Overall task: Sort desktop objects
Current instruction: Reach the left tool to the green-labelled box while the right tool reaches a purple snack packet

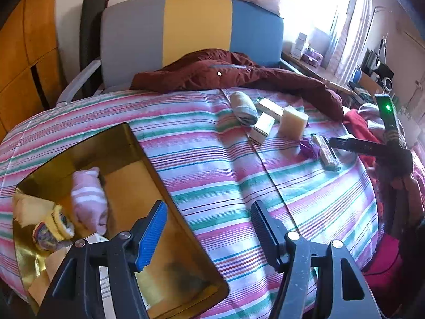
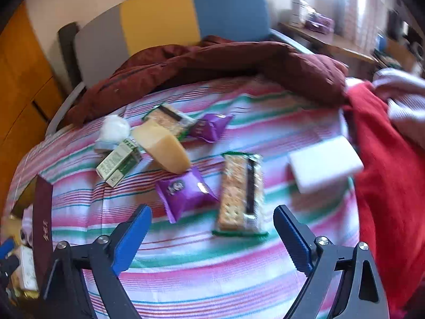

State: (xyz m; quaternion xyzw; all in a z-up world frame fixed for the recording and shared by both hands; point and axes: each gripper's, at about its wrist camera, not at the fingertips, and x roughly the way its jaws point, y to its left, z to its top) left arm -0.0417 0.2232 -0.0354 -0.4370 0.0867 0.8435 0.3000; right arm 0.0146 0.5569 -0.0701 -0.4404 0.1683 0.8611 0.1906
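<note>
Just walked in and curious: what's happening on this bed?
Someone is sorting small items with two handheld grippers. The left gripper, open and empty, hovers over the gold box's edge; rolled socks lie inside. The right gripper, also open, points at a cracker pack on the striped blanket.

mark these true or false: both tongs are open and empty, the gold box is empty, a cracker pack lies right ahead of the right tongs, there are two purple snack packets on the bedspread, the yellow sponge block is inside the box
Both the left tongs and right tongs are open and empty: true.
The gold box is empty: false, a pink sock and other items lie in it.
A cracker pack lies ahead of the right tongs: true.
Two purple snack packets lie on the bedspread: true.
The yellow sponge block is inside the box: false, it rests on the bedspread.
</note>
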